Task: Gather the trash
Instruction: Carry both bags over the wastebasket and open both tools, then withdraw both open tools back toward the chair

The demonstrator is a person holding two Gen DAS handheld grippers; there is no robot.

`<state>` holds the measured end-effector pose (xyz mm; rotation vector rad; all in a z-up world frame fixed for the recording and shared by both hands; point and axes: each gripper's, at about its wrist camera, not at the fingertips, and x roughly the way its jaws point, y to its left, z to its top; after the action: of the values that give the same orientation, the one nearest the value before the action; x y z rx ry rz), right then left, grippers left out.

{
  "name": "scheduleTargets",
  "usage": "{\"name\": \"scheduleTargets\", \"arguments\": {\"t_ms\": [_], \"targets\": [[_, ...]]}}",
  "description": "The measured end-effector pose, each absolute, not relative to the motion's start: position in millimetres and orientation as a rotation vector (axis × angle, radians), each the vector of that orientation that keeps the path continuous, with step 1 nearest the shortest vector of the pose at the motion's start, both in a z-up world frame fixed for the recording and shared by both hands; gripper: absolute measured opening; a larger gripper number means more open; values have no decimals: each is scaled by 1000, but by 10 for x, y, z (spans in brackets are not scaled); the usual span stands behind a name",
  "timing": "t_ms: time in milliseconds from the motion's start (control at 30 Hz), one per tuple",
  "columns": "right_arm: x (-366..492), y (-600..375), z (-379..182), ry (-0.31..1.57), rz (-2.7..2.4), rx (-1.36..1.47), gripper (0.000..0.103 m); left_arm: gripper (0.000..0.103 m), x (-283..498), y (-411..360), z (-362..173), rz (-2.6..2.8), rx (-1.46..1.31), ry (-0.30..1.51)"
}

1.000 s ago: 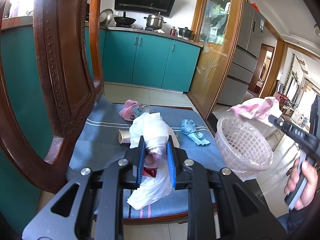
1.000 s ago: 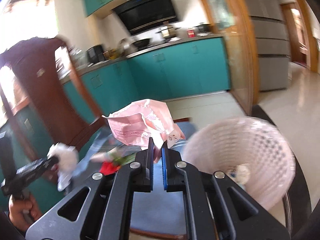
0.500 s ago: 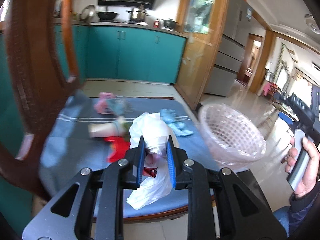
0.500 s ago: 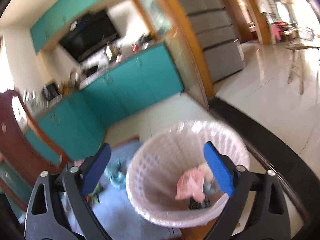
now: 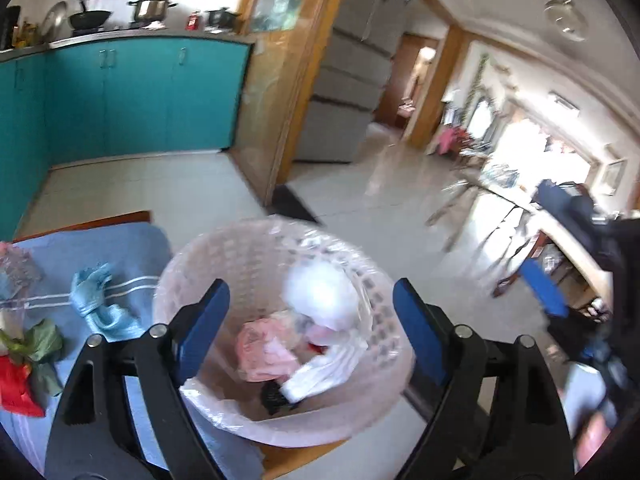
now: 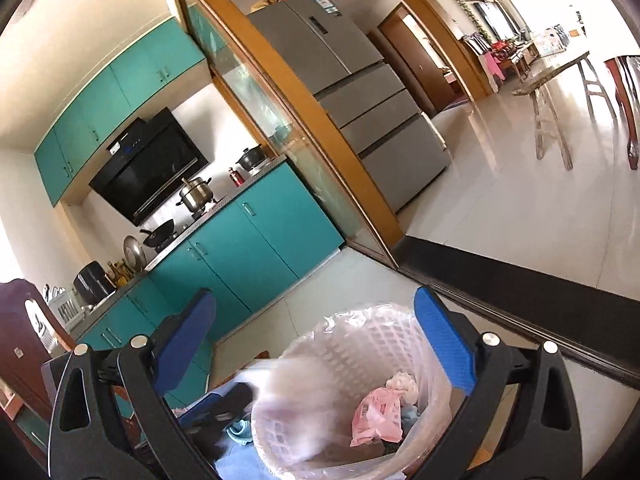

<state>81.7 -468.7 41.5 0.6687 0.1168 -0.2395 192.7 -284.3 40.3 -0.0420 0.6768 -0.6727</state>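
My left gripper is open and empty above the pink lined trash basket. A white plastic bag is in the basket, blurred, beside a pink wrapper. My right gripper is open and empty, held over the same basket, where the pink wrapper lies. A light blue crumpled cloth, a green and red wrapper and a clear wrapper lie on the blue cushion left of the basket.
The blue-cushioned seat with a wooden edge holds the loose trash. Teal kitchen cabinets and a grey fridge stand beyond. A wooden bench stands on the tiled floor at right. The right hand and gripper show at the left wrist view's right edge.
My left gripper swung right over the basket, opened and let go of the white bag, which dropped in. My right gripper stays open over the basket after releasing the pink wrapper.
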Motion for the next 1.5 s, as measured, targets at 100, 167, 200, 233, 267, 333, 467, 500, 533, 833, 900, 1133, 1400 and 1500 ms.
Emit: {"name": "scheduleTargets", "arguments": {"t_ms": [100, 167, 200, 233, 267, 333, 467, 500, 533, 833, 900, 1133, 1400, 1500], "targets": [[880, -4626, 412, 134, -214, 643, 98, 86, 1765, -2509, 456, -643, -60, 640], [942, -4567, 403, 158, -195, 626, 98, 93, 1648, -2250, 504, -602, -39, 604], [969, -4536, 402, 171, -182, 620, 98, 93, 1582, -2094, 524, -573, -21, 588], [1019, -4484, 394, 195, -164, 608, 98, 93, 1485, -1860, 546, -531, 2, 567], [1077, -4408, 387, 217, -149, 590, 98, 95, 1423, -1701, 549, -499, 16, 558], [1129, -4257, 385, 241, -122, 556, 97, 96, 1313, -1282, 542, -422, 29, 553], [1236, -3764, 382, 297, -27, 427, 97, 98, 1175, -552, 429, -279, -17, 568], [1239, -3644, 368, 308, -5, 397, 97, 98, 1145, -369, 367, -231, -30, 567], [1256, -3499, 353, 321, 24, 355, 97, 98, 1136, -267, 329, -205, -41, 565], [1255, -2712, 269, 386, 176, 133, 97, 98, 1252, -23, 204, -165, -78, 614], [1258, -2662, 257, 394, 176, 127, 97, 98, 1203, -41, 212, -178, -73, 613], [1290, -2650, 206, 410, 171, 118, 97, 98, 1177, -109, 202, -188, -53, 624], [1295, -2679, 197, 415, 169, 121, 97, 98, 1220, -138, 175, -185, -48, 636], [1301, -2706, 195, 417, 169, 125, 97, 98, 1235, -139, 175, -184, -49, 637]]}}
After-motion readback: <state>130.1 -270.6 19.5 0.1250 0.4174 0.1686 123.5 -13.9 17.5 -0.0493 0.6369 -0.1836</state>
